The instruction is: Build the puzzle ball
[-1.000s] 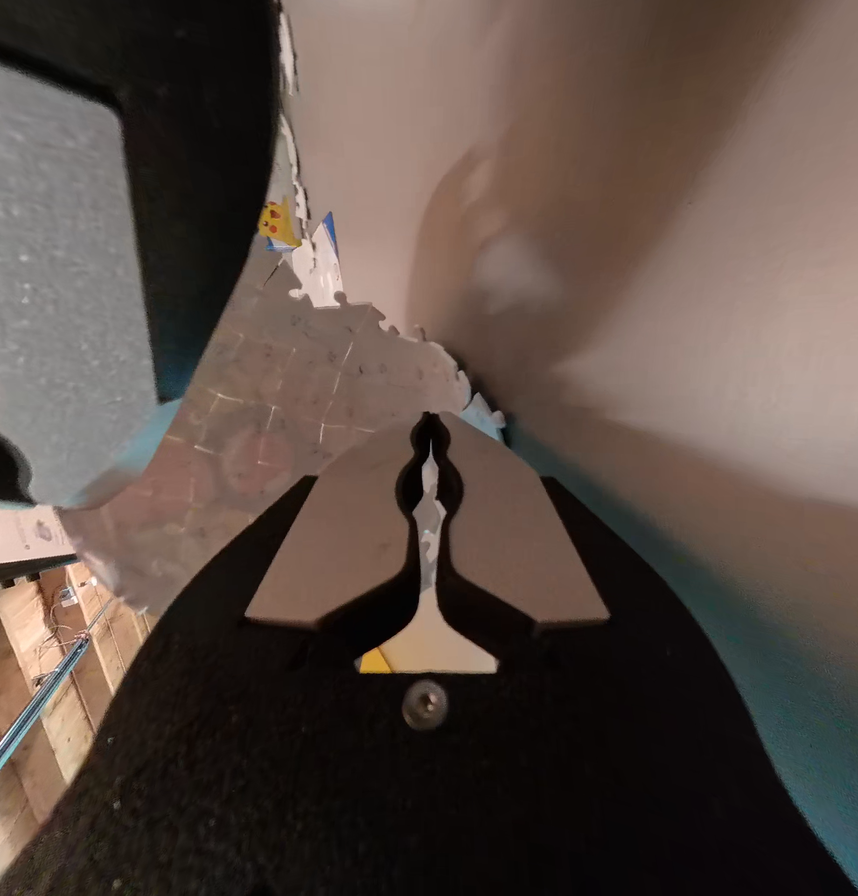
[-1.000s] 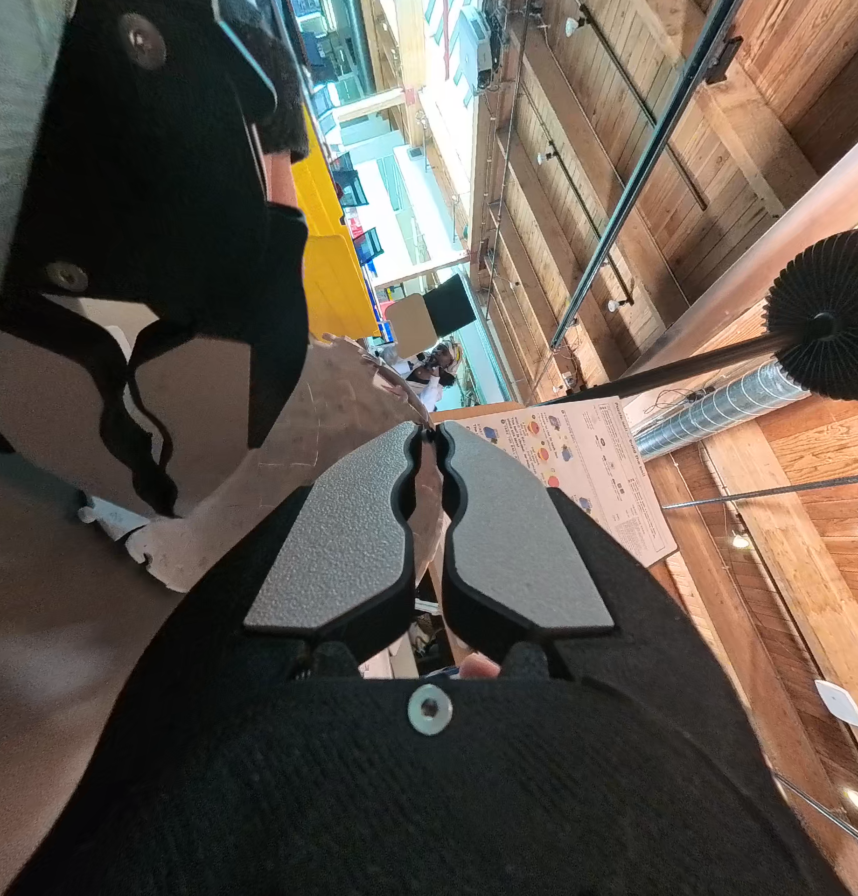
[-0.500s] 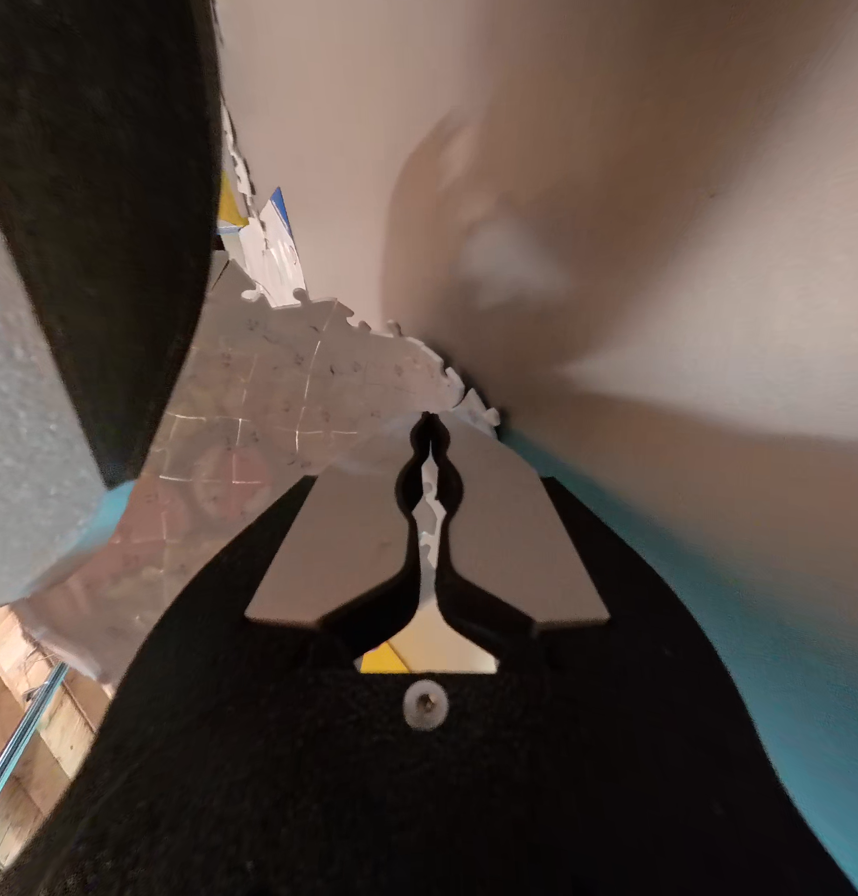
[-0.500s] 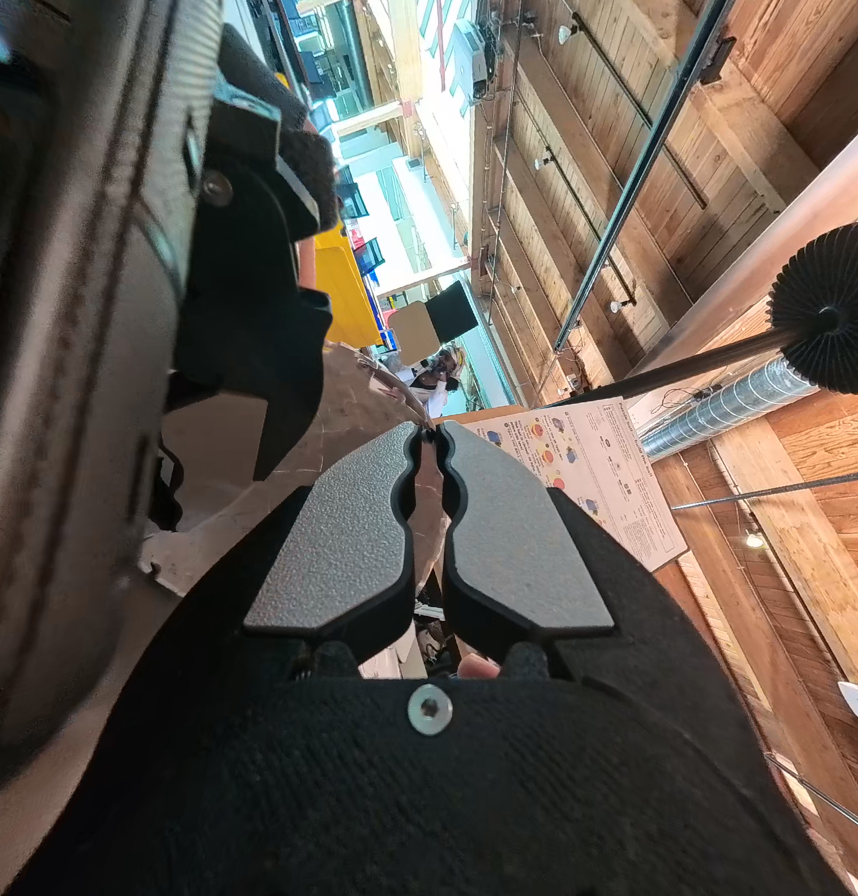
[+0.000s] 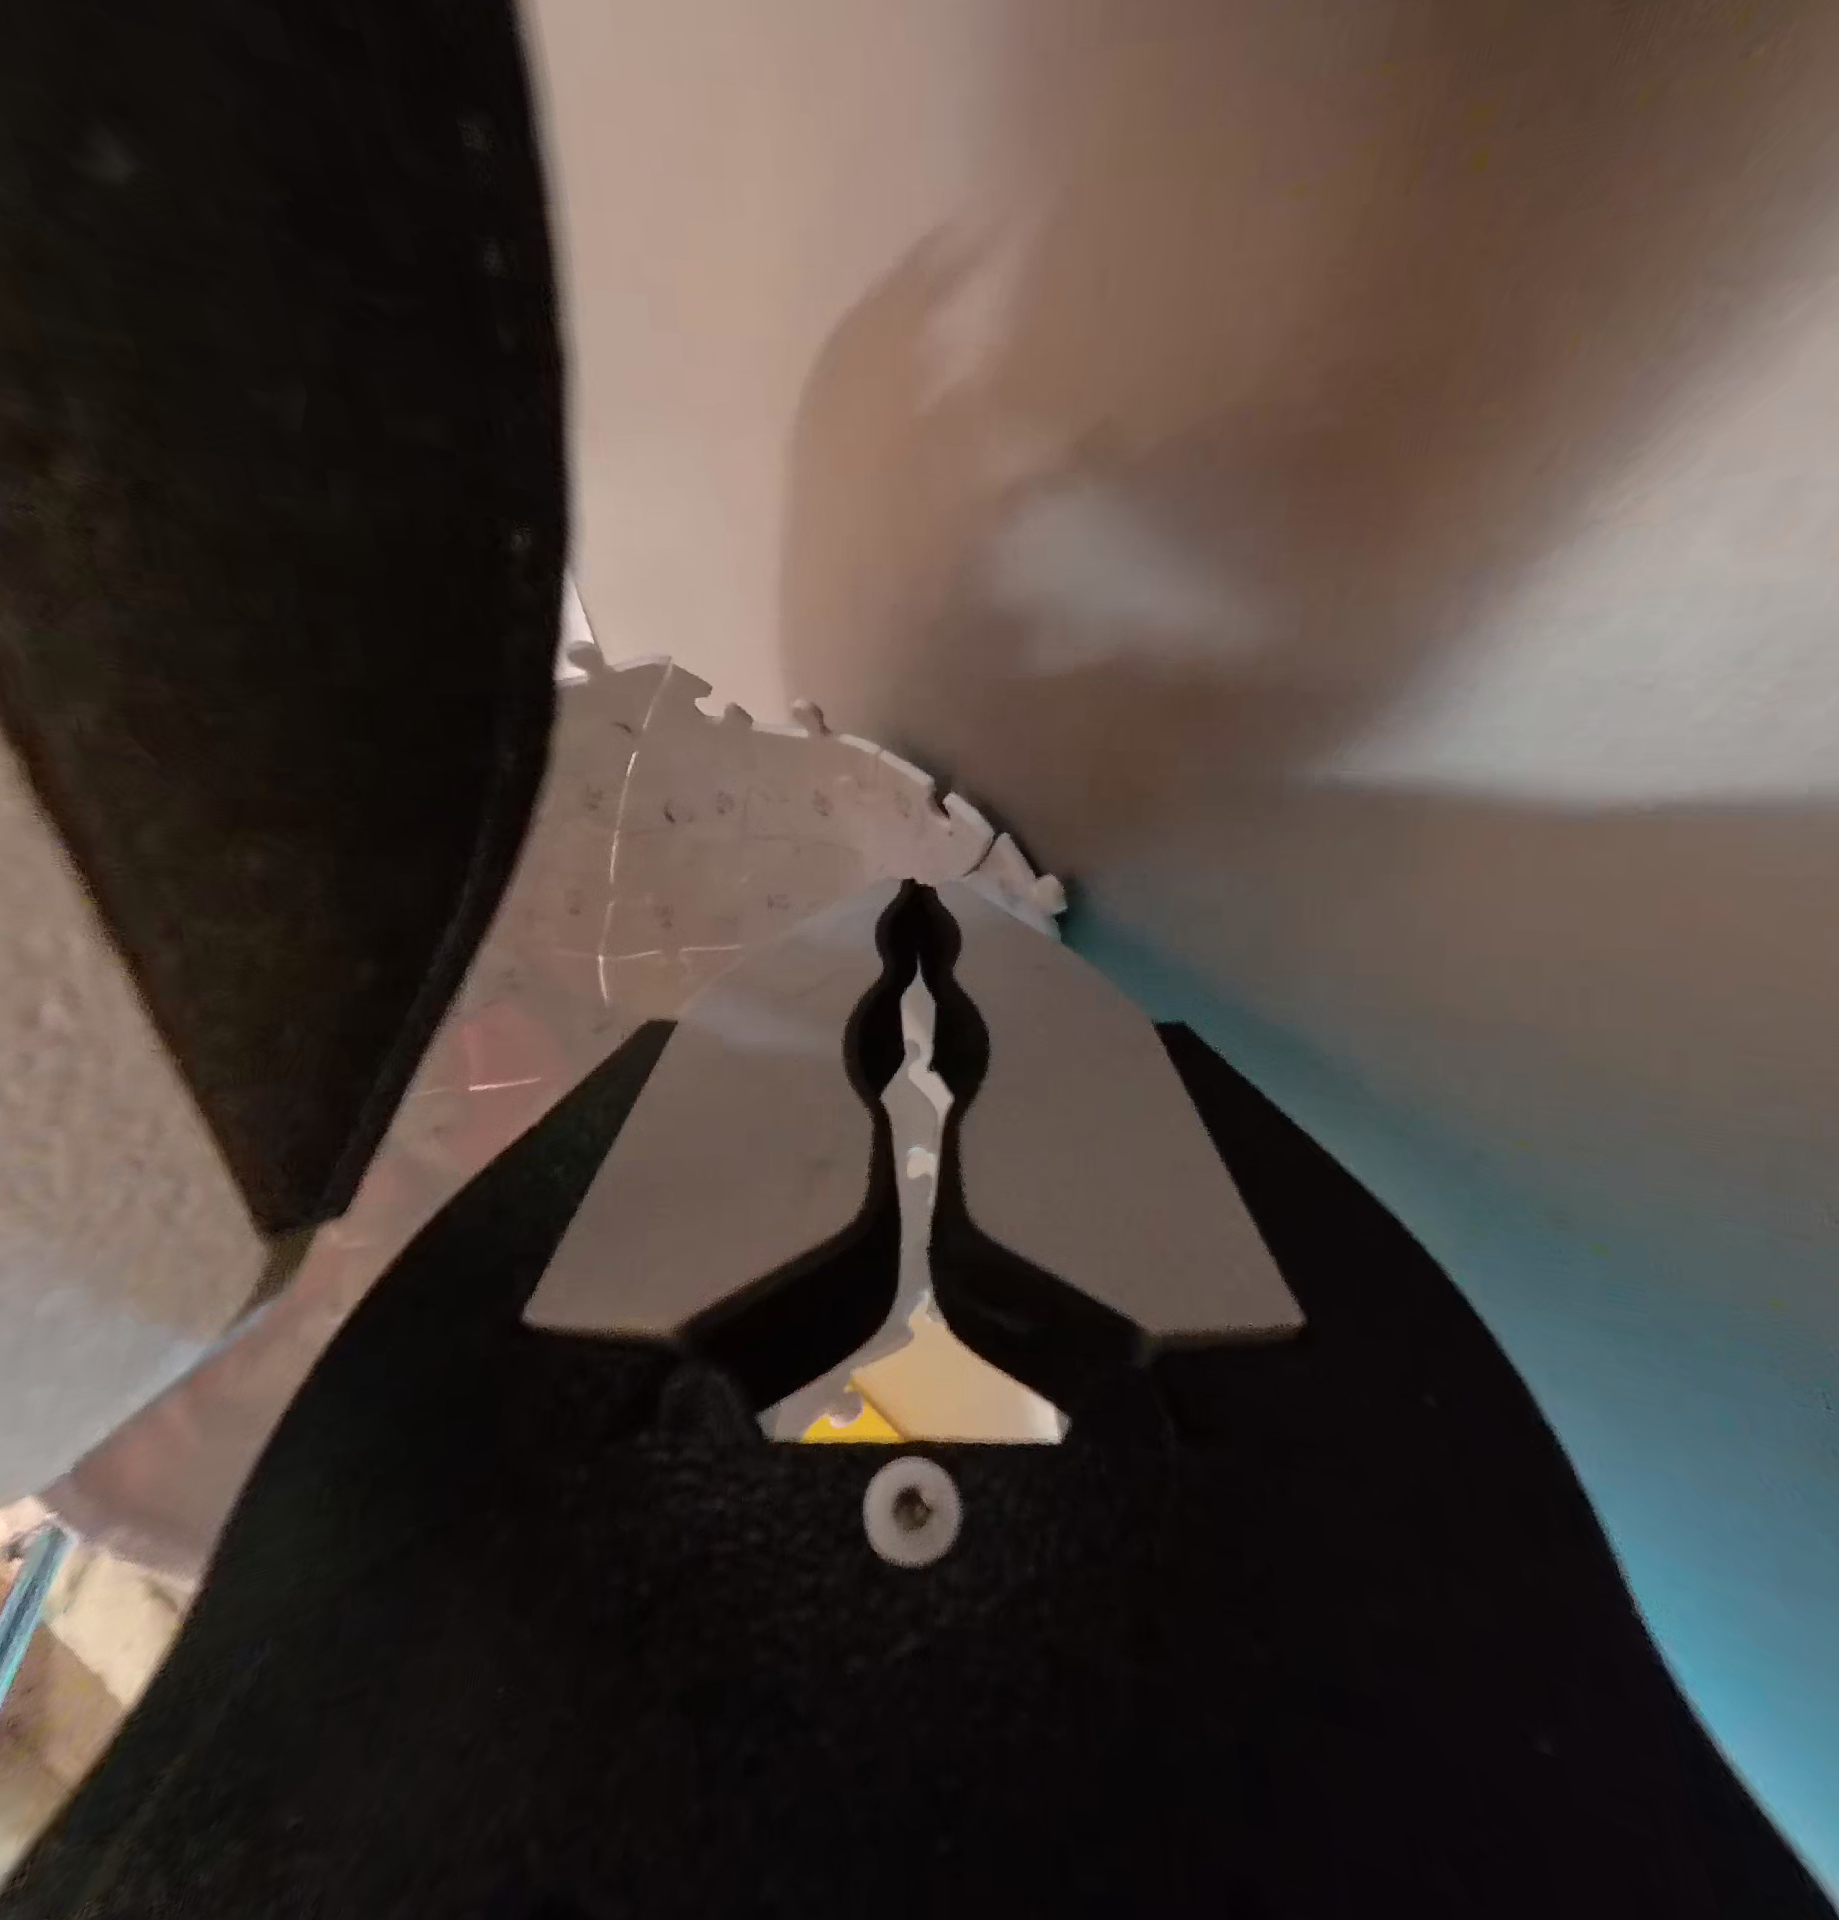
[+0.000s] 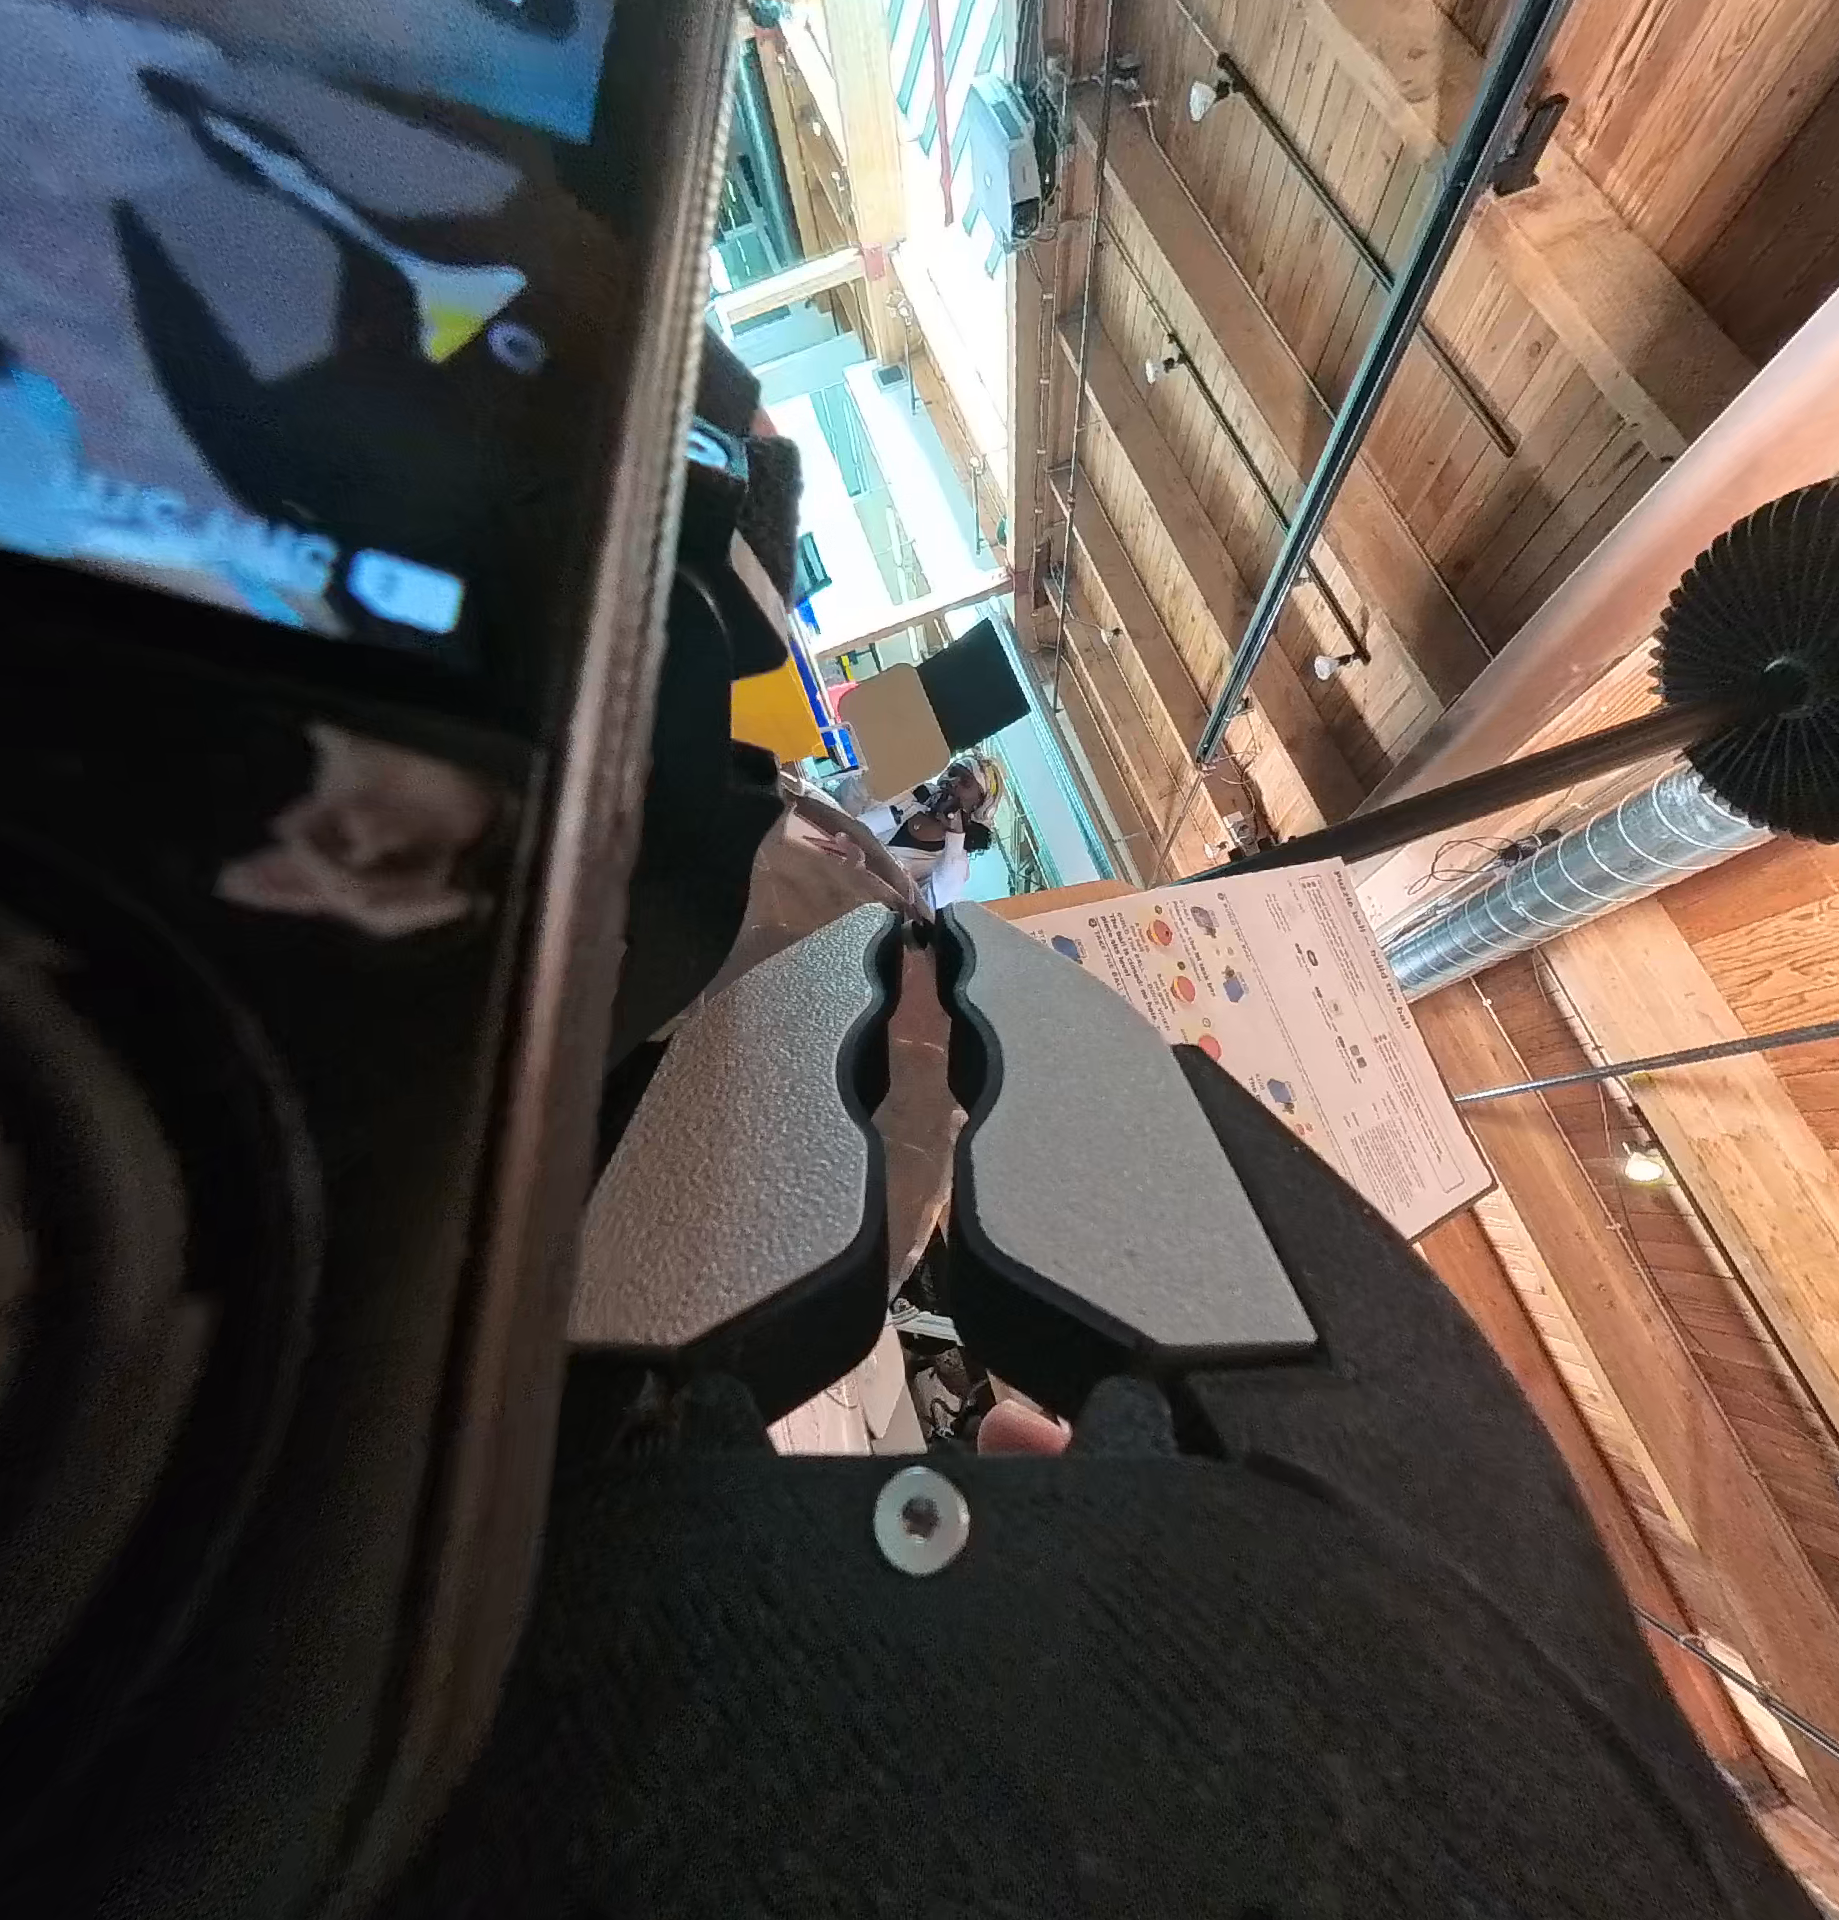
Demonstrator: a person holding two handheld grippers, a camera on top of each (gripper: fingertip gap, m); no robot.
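Both grippers hold one curved, partly built section of the puzzle ball in the air. In the left wrist view its grey inner side (image 5: 707, 831) shows joined pieces and a knobbed rim. My left gripper (image 5: 913, 894) is shut on that rim, and a piece edge shows in the slot between its fingers. The right gripper's black body (image 5: 271, 520) fills the left side there. In the right wrist view my right gripper (image 6: 923, 920) is shut on the shell (image 6: 920, 1101). The left gripper's body (image 6: 271, 935) sits very close on the left and hides most of the shell.
The right wrist view points upward at a wooden ceiling with a rail and lamps. A printed instruction sheet (image 6: 1289, 1029) lies beyond the fingers. A black ribbed disc on a pole (image 6: 1788, 675) and a silver duct (image 6: 1580, 883) are on the right. The left wrist view's background is blurred beige and teal. My hands' fingertips stand some 12 centimetres from each other.
The two grippers have closed in on each other: each fills far more of the other's view and covers more of the shell. Both stay shut on the shell.
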